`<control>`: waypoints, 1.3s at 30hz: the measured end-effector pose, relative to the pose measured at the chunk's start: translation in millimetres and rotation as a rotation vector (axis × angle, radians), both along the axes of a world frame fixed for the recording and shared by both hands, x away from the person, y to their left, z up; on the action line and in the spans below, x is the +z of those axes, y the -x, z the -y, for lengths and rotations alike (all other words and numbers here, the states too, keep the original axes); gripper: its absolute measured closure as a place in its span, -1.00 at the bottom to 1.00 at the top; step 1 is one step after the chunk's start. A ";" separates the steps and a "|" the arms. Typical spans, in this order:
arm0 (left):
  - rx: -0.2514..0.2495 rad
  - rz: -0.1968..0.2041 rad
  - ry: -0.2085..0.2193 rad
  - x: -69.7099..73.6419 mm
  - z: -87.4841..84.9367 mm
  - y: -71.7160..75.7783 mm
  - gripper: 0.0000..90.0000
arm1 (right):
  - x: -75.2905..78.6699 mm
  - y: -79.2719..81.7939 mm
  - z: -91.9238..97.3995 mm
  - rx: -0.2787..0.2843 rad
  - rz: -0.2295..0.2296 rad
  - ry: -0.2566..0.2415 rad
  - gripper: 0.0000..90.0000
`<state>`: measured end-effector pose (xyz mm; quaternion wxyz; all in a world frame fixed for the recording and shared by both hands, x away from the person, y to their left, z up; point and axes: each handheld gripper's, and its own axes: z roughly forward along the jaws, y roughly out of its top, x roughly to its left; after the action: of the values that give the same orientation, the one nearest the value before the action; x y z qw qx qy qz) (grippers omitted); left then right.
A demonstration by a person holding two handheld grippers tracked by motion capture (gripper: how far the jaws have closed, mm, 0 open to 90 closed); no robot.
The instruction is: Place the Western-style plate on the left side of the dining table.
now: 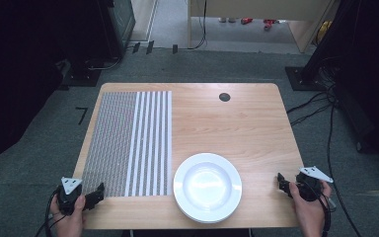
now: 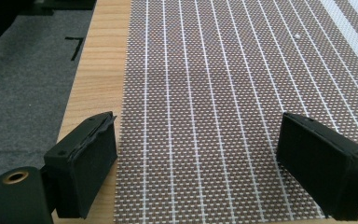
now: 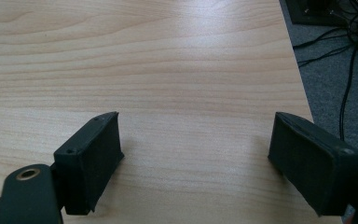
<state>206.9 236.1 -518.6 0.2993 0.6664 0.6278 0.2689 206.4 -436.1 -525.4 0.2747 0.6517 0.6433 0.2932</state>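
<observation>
A white plate (image 1: 207, 186) sits on the wooden table (image 1: 237, 123) near its front edge, right of centre. A woven grey and white striped placemat (image 1: 128, 143) covers the table's left half. My left gripper (image 1: 94, 195) is held at the front left corner, over the mat's near edge (image 2: 196, 116), its jaws wide apart with nothing between them. At the front right edge my right gripper (image 1: 282, 183) is open too, over bare wood (image 3: 168, 70), a short way right of the plate.
A dark round grommet hole (image 1: 224, 97) lies at the table's far edge. Cables (image 1: 321, 106) run over the grey carpet to the right, and black stands flank the table. The table's right edge (image 3: 298, 79) is close to my right gripper.
</observation>
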 end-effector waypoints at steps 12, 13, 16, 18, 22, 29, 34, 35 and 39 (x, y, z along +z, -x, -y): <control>0.016 0.073 0.048 22.9 11.5 0.2 -0.71 | 12.1 3.1 2.9 -0.024 0.061 -0.052 -0.61; 0.016 0.073 0.048 22.9 11.5 0.2 -0.71 | 12.1 3.1 2.9 -0.024 0.061 -0.052 -0.61; -0.018 0.090 0.048 31.1 26.2 -1.0 -0.71 | 21.1 5.7 -1.9 -0.011 0.088 -0.066 -0.61; -0.037 0.098 0.058 34.6 34.8 -2.2 -0.71 | 25.1 6.8 -5.3 -0.006 0.100 -0.080 -0.62; -0.071 0.105 0.071 39.5 47.9 -5.0 -0.71 | 30.5 7.7 -11.5 0.005 0.114 -0.102 -0.62; -0.111 0.115 0.085 45.8 66.7 -7.5 -0.71 | 37.8 7.9 -22.9 0.027 0.134 -0.123 -0.62; -0.142 0.122 0.098 51.4 81.9 -9.9 -0.71 | 44.6 7.9 -33.8 0.054 0.152 -0.138 -0.62; -0.149 0.123 0.100 52.5 84.9 -10.3 -0.71 | 44.6 7.9 -33.8 0.054 0.152 -0.138 -0.62; -0.173 0.124 0.109 54.8 98.5 -12.1 -0.71 | 48.6 8.0 -40.2 0.065 0.163 -0.163 -0.62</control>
<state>219.0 137.6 -463.8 0.3953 0.6828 0.5620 0.2482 198.4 -395.9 -476.8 0.2626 0.6246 0.6135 0.4055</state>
